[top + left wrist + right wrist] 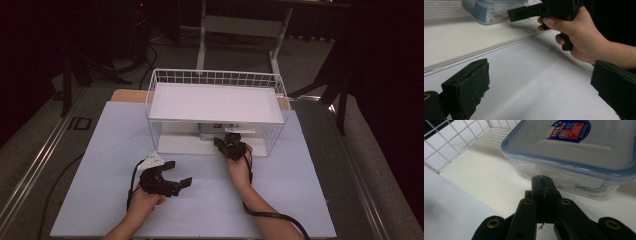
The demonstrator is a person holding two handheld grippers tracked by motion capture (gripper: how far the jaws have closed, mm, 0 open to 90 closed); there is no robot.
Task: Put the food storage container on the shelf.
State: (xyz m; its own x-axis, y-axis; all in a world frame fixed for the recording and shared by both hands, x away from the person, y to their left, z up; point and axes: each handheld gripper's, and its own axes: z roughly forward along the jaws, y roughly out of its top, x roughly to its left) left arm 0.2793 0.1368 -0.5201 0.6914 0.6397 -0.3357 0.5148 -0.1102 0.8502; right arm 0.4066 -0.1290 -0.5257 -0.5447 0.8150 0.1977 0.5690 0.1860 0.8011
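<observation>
White table (115, 200), wire shelf (165, 80) | I judge container (574, 157) light, rigid, slick; grip beneath rim | right gripper (543, 183) pinched closed, empty | left gripper (536, 95) wide.

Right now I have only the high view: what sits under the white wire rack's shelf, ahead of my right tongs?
Observer: A clear rectangular plastic container with a blue-rimmed lid and a red-and-blue label, standing on the bottom board of the white wire rack.
Operator: Are my right tongs around it?
Observer: No. The right tongs are shut, with the tips aimed at its near side wall. I cannot tell whether they touch it.
Operator: And the left tongs?
Observer: The left tongs are wide open over the white table, with nothing between them.
</observation>
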